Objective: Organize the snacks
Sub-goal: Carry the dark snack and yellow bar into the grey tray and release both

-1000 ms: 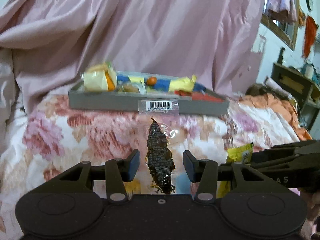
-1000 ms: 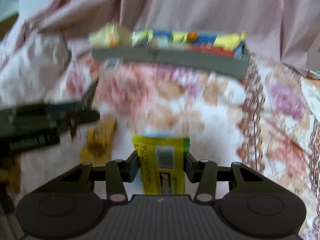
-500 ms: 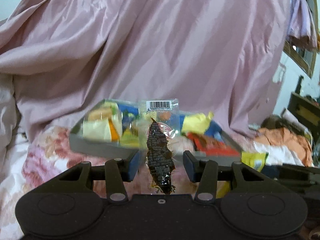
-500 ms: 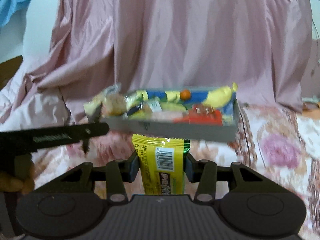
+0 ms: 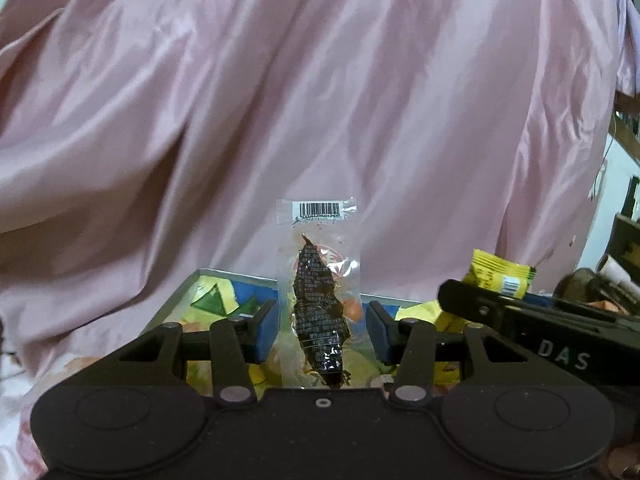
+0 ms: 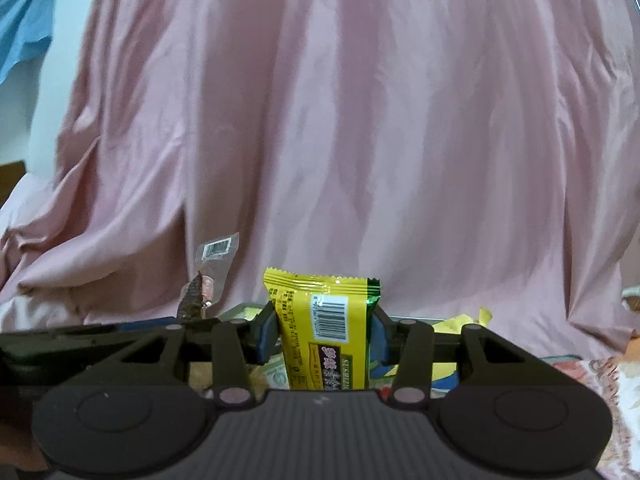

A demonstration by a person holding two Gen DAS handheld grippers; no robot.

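My left gripper [image 5: 320, 330] holds a clear packet with a dark brown snack [image 5: 319, 312] upright over the grey tray [image 5: 176, 300], which holds several snacks. The blue pads stand a little apart from the packet's sides. My right gripper [image 6: 322, 334] is shut on a yellow snack bag with a barcode [image 6: 326, 332], also over the tray [image 6: 416, 319]. In the left wrist view the right gripper [image 5: 520, 320] and yellow bag [image 5: 498, 278] show at right. In the right wrist view the left gripper [image 6: 100, 330] and clear packet [image 6: 206, 280] show at left.
A pink draped sheet [image 5: 320, 100] fills the background behind the tray. Floral bedding [image 6: 600, 392] lies at lower right. Shelves and clutter [image 5: 624, 240] stand at the far right edge.
Both grippers have moved forward and up with their packets, from over the floral bedding to above the tray. The tray now sits low and close under the fingers.
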